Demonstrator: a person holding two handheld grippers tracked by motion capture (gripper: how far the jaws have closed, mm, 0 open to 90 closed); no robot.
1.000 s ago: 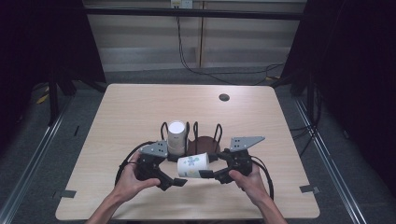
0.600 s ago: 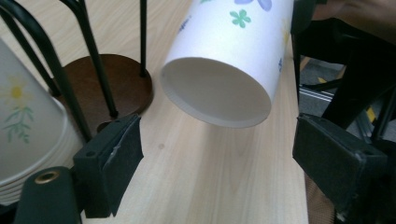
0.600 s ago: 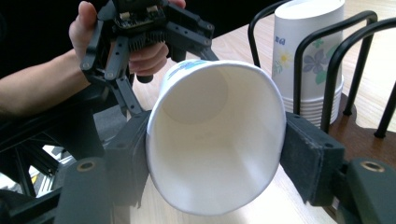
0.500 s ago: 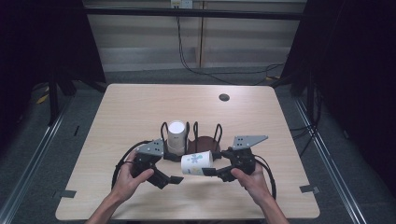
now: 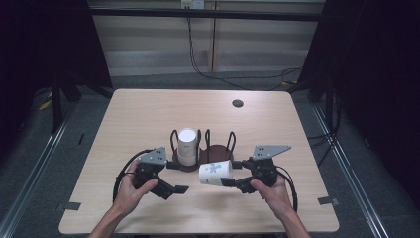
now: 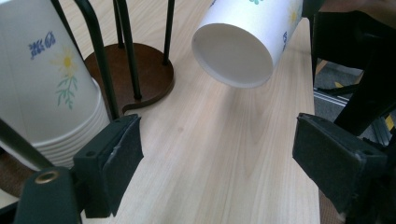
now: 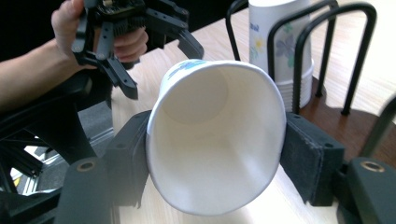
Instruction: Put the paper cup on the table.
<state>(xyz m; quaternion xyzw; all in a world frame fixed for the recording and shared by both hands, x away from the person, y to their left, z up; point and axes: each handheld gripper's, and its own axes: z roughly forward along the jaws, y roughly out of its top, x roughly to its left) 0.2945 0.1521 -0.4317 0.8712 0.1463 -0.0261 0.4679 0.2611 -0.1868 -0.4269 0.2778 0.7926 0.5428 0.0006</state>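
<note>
left claw (image 5: 174, 177) drawn back from paper cup (image 5: 216, 173), right claw (image 5: 227, 173) still squeezing it

Paper cup (image 7: 217, 140) clamped at the rim between the two black jaws of the right gripper (image 7: 217, 158), mouth toward the camera and squeezed slightly oval, base pointing away. Beyond it, on the wooden table (image 7: 196, 46), a stack of flower-printed cups (image 7: 275, 42) standing among the black wire loops of a holder (image 7: 345, 60) on its dark round base. Upper left, the left gripper (image 7: 135, 56) in a hand (image 7: 74, 23), jaws apparently apart, though partly hidden.
</note>
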